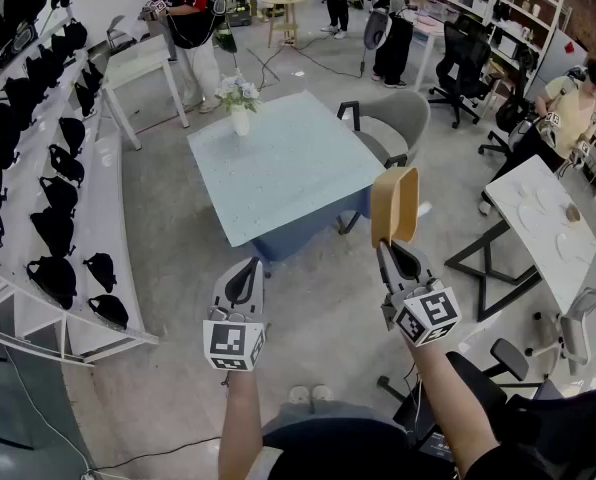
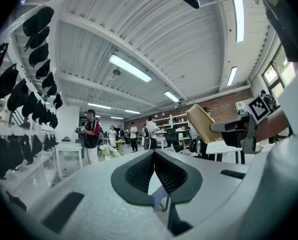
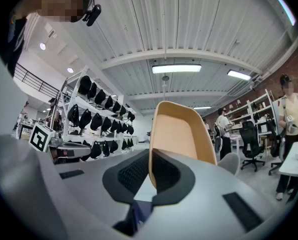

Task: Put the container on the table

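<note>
A tan, tray-like container (image 1: 395, 206) stands on edge in the air, with my right gripper (image 1: 394, 250) shut on its lower rim. It hangs off the near right corner of the light blue table (image 1: 278, 173). Seen from the right gripper view, the container (image 3: 179, 136) rises from between the dark pads (image 3: 131, 173). My left gripper (image 1: 245, 276) is shut and empty, low, in front of the table's near edge. In the left gripper view the pads (image 2: 139, 172) meet with nothing between them, and the container (image 2: 202, 122) shows at the right.
A vase of flowers (image 1: 238, 98) stands on the table's far left corner. A grey chair (image 1: 388, 123) sits at its right side. Shelves of black bags (image 1: 38, 148) line the left. A white table with dishes (image 1: 546, 230) is at the right. People stand farther back.
</note>
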Tool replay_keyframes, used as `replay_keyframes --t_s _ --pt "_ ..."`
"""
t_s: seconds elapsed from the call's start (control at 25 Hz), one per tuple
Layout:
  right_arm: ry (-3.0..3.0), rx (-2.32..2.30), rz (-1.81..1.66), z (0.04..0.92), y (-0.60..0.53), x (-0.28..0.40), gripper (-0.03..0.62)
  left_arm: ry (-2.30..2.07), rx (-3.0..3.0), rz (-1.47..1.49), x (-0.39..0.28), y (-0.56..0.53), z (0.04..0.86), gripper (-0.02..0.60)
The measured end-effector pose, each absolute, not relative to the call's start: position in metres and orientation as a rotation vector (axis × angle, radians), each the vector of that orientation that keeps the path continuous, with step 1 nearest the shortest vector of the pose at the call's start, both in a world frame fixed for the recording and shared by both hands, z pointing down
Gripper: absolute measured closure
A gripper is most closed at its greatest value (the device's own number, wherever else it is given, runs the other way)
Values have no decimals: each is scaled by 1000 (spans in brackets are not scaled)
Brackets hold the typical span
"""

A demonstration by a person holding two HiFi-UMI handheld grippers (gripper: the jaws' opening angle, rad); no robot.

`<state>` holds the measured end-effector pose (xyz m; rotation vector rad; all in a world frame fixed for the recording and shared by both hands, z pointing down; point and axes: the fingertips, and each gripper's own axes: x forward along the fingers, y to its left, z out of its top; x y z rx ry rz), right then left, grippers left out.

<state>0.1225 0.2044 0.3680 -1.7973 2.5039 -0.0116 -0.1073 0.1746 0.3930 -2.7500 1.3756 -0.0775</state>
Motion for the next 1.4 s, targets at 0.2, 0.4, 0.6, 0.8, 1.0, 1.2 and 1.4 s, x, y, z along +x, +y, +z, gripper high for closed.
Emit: replay_keyframes --t_s 0.2,0.4,0.6,0.8,1.0,1.2,1.4 --pt "2502 -1799 -9 367 206 127 585 1380 -2748 -77 -104 176 393 580" --pt "2506 -1798 -8 367 208 125 585 1377 -2750 -77 -105 178 393 580" --pt "2506 -1793 7 367 210 123 585 1376 -2750 -78 -106 179 394 580" --pt "2476 -1777 -12 365 209 122 582 1370 -2753 -84 -108 179 395 580" --pt "2458 -1781 -11 365 212 119 579 1368 -2756 -78 -115 179 395 580" --pt "2445 -1807 -18 368 217 118 579 1360 -2763 -72 -121 182 395 580" --pt "2440 -1828 -16 373 225 113 579 1339 -2766 -73 -127 187 397 580"
